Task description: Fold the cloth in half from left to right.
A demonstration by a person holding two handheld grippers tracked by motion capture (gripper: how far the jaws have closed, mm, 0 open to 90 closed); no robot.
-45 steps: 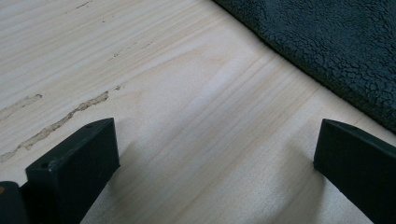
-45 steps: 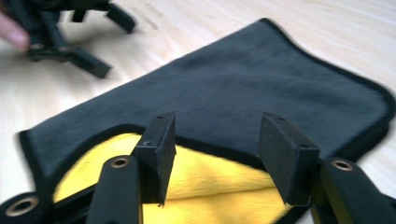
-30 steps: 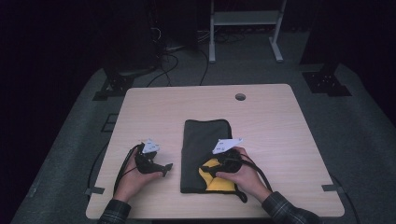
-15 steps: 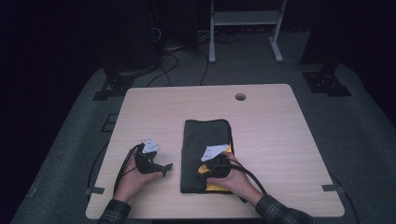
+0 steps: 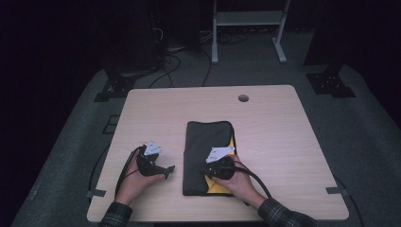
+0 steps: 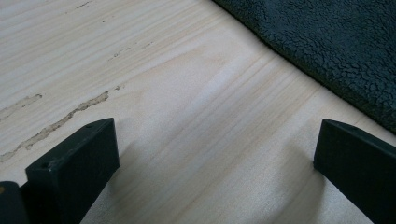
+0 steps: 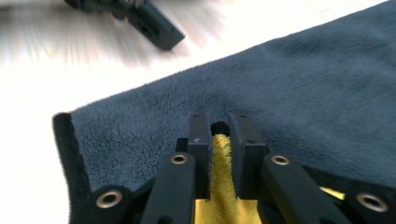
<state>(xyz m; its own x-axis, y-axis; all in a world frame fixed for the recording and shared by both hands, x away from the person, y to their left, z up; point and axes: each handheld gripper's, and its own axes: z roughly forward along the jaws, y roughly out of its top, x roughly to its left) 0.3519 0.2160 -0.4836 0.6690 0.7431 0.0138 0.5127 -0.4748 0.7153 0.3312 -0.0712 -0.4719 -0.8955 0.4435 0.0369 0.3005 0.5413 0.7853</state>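
**Fleece edge pinched as right gripper closes on folded cloth**

Dark grey fleece cloth (image 5: 208, 156), yellow on its other face, lies folded on the wooden table (image 5: 283, 142), nearer the person's edge than the cable hole (image 5: 243, 98). The right gripper (image 7: 219, 133) has just been closing its jaws, which now clamp a fold of the cloth near its corner; a second ago they stood wider above it. Left of the cloth, the left gripper (image 6: 210, 154) rests with jaws apart on bare wood. The next fold or lift looks ready.

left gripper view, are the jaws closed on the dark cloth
No, the left gripper has its jaws standing wide apart over bare wooden table, and the dark cloth lies off to one side, untouched.
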